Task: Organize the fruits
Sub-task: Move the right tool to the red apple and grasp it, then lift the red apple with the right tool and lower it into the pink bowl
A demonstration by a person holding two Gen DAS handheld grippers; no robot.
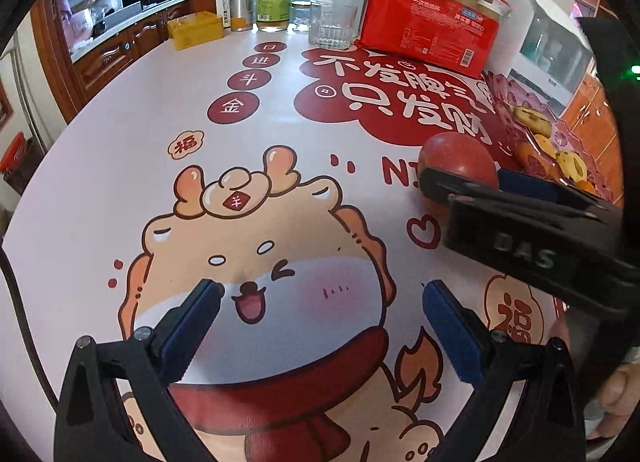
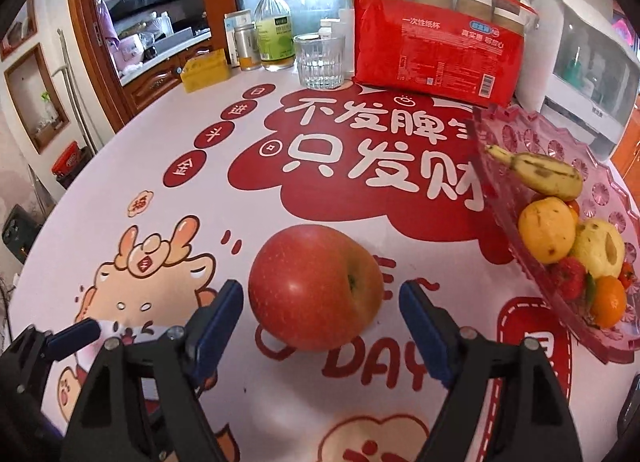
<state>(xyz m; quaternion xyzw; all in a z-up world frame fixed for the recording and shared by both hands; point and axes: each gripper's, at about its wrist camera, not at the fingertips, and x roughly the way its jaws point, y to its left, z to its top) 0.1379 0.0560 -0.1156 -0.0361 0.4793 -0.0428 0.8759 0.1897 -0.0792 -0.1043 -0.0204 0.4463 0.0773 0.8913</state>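
The red apple [image 2: 316,286] lies on its side on the bench [image 2: 168,246], between the spread fingers of the right hand-held gripper [image 2: 320,302] but not yet touched, so the jaws would best be centred on its widest part before being pressed together, lest it roll. The left hand-held gripper [image 1: 320,322] is held spread and empty over the bench. One apple is counted outside the pink tray [image 2: 500,166], which holds one banana [image 2: 540,174] and about five other fruits.
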